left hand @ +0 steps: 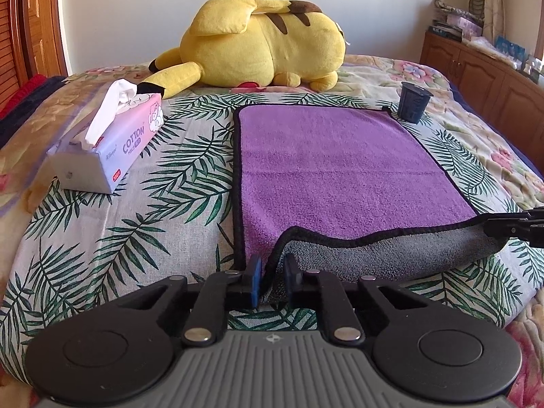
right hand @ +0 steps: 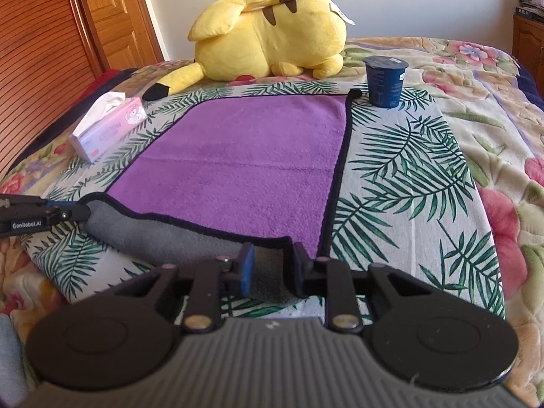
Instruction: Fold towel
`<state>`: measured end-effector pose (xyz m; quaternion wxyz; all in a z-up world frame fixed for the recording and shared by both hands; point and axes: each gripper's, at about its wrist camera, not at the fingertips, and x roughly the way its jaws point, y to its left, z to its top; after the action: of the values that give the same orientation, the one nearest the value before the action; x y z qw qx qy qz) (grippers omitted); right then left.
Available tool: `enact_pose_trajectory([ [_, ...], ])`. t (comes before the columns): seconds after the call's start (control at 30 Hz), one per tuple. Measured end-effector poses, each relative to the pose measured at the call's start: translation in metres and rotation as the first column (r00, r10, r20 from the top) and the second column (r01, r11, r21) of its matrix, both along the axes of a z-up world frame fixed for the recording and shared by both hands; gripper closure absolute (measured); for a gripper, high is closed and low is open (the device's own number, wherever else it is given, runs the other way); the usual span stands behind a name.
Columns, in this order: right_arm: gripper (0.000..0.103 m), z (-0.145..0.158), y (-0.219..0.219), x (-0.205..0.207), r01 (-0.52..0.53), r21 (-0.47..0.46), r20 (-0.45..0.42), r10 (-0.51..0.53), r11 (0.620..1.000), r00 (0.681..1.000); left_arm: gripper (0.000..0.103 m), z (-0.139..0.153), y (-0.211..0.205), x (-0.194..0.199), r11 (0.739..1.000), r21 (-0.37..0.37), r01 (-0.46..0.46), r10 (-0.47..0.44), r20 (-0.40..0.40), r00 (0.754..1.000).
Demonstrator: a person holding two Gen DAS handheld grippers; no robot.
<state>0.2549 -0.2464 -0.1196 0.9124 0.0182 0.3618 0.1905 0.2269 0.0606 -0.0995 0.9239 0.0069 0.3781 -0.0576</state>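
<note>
My left fingers (left hand: 273, 277) and right fingers (right hand: 270, 267) pinched the towel's (left hand: 326, 170) near corners (grey underside up) off the bed (left hand: 102, 238).

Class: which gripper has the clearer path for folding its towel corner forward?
Left gripper, probably: a dark blue plastic cup stands at the purple microfibre towel's far right corner, ahead of the right gripper.

White wall (left hand: 136, 6), wooden door (right hand: 112, 17), wooden cabinets (left hand: 476, 71), sunlit bed (right hand: 476, 129).
</note>
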Motion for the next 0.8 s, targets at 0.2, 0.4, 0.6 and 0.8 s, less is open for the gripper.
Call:
enact_pose_trajectory([
  [0.2,0.095,-0.001,0.0,0.001,0.002,-0.017,-0.001,-0.002,1.0,1.0,0.103,-0.002,0.001,0.0,1.0,0.002,-0.003,0.003,-0.004,1.0],
  [0.4,0.099,-0.001,0.001,0.0,-0.008,-0.029,0.008,0.008,1.0,1.0,0.103,-0.001,0.001,0.0,1.0,-0.01,-0.002,0.002,0.004,1.0],
  [0.6,0.099,0.002,0.0,-0.001,-0.01,-0.018,0.033,0.011,1.0,0.999,0.103,0.005,0.001,-0.003,1.0,-0.023,-0.005,0.006,0.034,0.999],
  [0.8,0.099,0.006,0.0,-0.002,-0.017,-0.014,0.057,0.017,1.0,0.998,0.103,0.013,0.0,-0.004,1.0,-0.028,0.01,-0.008,0.057,0.998],
])
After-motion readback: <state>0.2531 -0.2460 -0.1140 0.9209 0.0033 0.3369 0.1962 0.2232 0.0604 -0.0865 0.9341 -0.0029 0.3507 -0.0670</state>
